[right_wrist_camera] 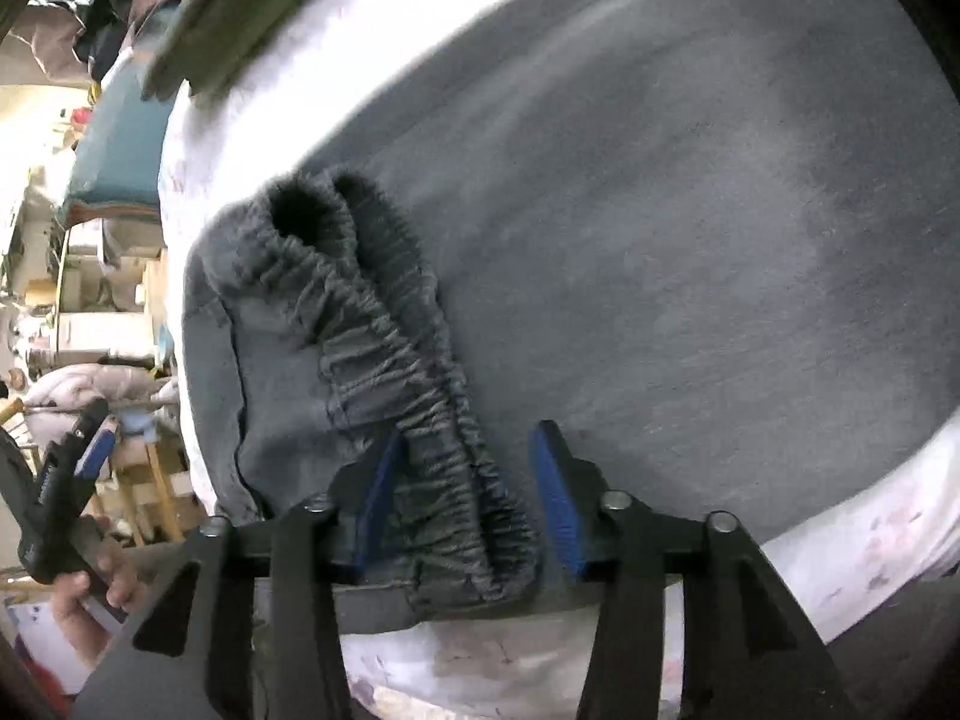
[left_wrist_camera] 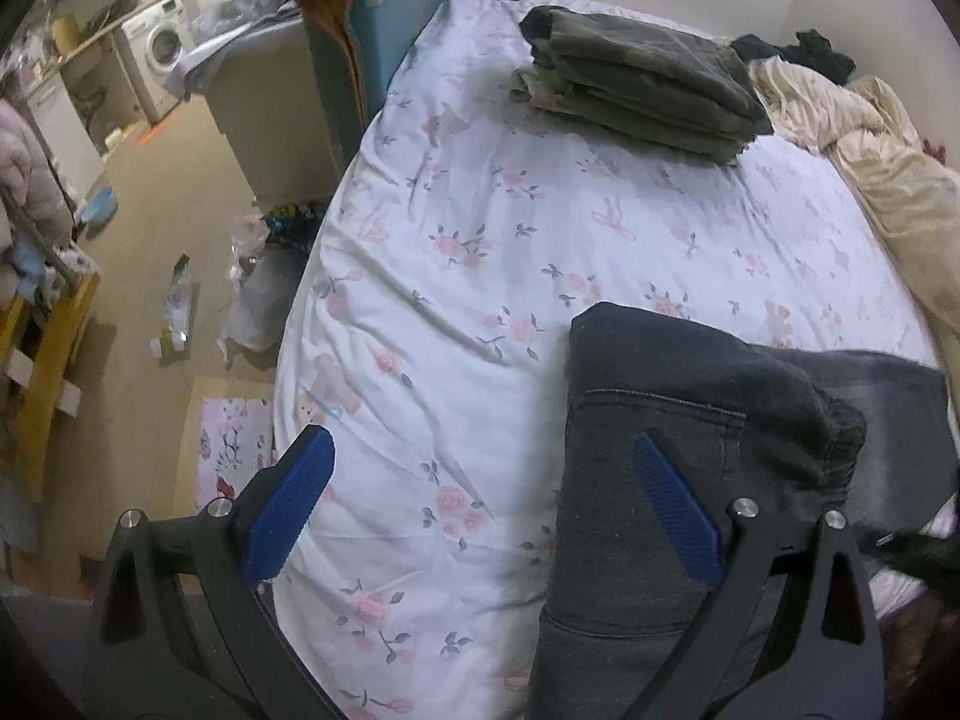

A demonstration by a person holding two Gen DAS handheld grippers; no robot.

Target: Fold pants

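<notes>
Dark grey pants lie partly folded on the floral bed sheet, at the near right in the left wrist view. My left gripper is open and empty, its right finger over the pants' left edge, its left finger over the sheet. In the right wrist view the pants fill the frame, and their gathered elastic waistband runs between the blue pads of my right gripper. The jaws stand apart around the waistband without pressing it. The left gripper also shows at the far left of the right wrist view, held in a hand.
A stack of folded olive-green clothes sits at the far side of the bed. Crumpled cream fabric and dark clothes lie at the right. Left of the bed are a cluttered floor, a grey box, a teal cushion and a washing machine.
</notes>
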